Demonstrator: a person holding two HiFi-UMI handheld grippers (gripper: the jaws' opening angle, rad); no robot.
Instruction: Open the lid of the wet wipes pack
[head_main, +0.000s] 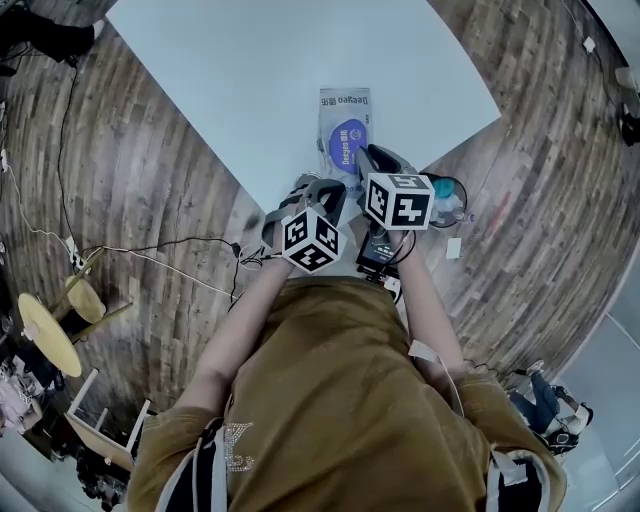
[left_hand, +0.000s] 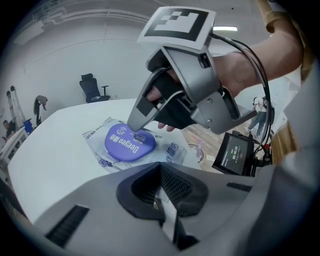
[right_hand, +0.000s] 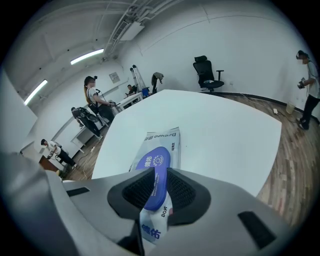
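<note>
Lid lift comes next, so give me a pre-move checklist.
1. White wet wipes pack lying flat on the white table: ok.
2. Blue oval plastic lid closed, ready to lift: ok.
3. Right gripper jaws closed on the lid's edge: ok.
4. Left gripper holding the pack down: cannot tell; its jaws are together.
5. Table around the pack free of clutter: ok.

A flat pale plastic wet wipes pack (head_main: 343, 108) is laid on the white counter (head_main: 250, 70), its blue oval lid (left_hand: 129, 142) facing upward.
</note>
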